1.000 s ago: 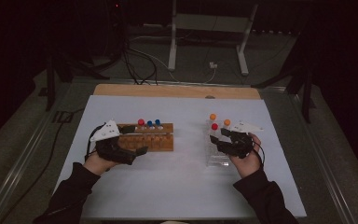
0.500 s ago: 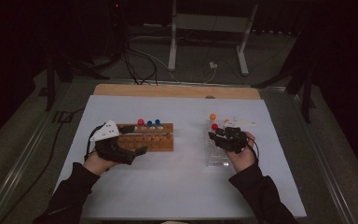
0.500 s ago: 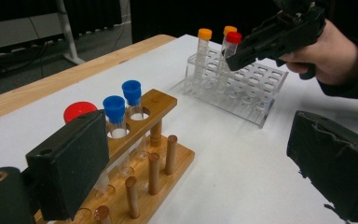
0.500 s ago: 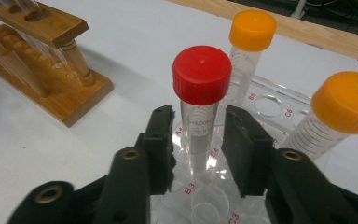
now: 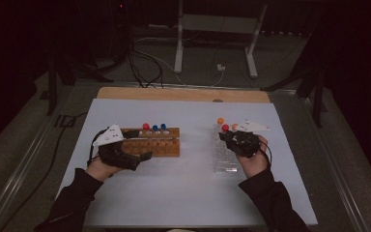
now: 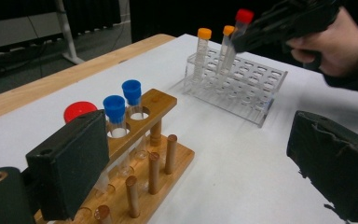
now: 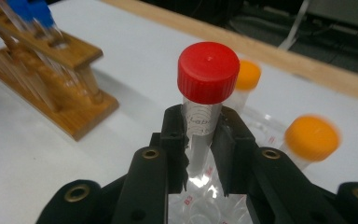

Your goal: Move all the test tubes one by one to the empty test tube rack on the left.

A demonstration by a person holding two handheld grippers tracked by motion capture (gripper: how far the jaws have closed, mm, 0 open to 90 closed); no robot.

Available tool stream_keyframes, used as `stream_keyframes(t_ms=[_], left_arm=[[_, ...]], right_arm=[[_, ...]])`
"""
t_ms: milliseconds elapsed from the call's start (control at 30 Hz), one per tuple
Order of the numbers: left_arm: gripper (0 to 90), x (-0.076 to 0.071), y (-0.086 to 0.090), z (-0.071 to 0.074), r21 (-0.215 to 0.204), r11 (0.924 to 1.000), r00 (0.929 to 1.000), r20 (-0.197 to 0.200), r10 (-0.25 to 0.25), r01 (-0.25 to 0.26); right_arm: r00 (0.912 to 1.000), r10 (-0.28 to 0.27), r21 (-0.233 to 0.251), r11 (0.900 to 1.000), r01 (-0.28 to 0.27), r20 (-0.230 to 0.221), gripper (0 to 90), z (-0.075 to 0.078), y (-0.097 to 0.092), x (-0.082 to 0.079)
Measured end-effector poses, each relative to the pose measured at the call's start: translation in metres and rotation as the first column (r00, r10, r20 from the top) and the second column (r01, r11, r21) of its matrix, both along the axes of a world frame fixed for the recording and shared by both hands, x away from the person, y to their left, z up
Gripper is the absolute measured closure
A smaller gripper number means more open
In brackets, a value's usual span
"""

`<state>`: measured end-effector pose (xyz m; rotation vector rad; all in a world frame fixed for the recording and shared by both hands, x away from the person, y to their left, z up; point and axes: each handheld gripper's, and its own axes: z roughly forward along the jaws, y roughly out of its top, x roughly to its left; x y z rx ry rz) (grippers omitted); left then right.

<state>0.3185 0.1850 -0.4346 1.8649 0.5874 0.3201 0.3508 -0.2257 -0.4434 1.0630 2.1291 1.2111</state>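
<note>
Your wooden rack [image 5: 153, 141] is sitting on the table [image 5: 183, 193] at the left, with three tubes [image 5: 154, 128] standing along its far row. Your clear rack [image 5: 221, 157] is lying at the right, well apart from it. Two tubes [image 6: 203, 49] are standing at its far end, and a third tube [image 7: 204, 100] is sitting between your right gripper's [image 7: 200, 140] jaws, over that far end. Your left gripper [image 5: 142, 145] is straddling the wooden rack's left end.
</note>
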Motion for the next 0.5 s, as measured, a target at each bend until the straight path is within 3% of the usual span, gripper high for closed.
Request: stream_keyframes(t_ms=[233,367,500], left_arm=[[6.6,-0.001,-0.002,0.003,-0.009,0.9999,0.9999,-0.005,-0.013,0.013],[6.6,-0.003,-0.005,0.005,-0.001,0.9997,0.9997,0.003,-0.024,0.024],[6.6,-0.006,-0.008,0.008,-0.008,0.9993,0.9993,0.002,-0.038,0.038]], right_arm=[[0.997,0.017,0.016,0.9997,-0.018,0.075,74.3,0.023,-0.002,-0.013],[0.9949,0.042,0.029,0.9986,-0.045,0.091,74.3,0.03,0.001,-0.02],[0.9935,0.084,0.037,0.9955,-0.087,0.077,74.3,0.029,0.009,-0.025]])
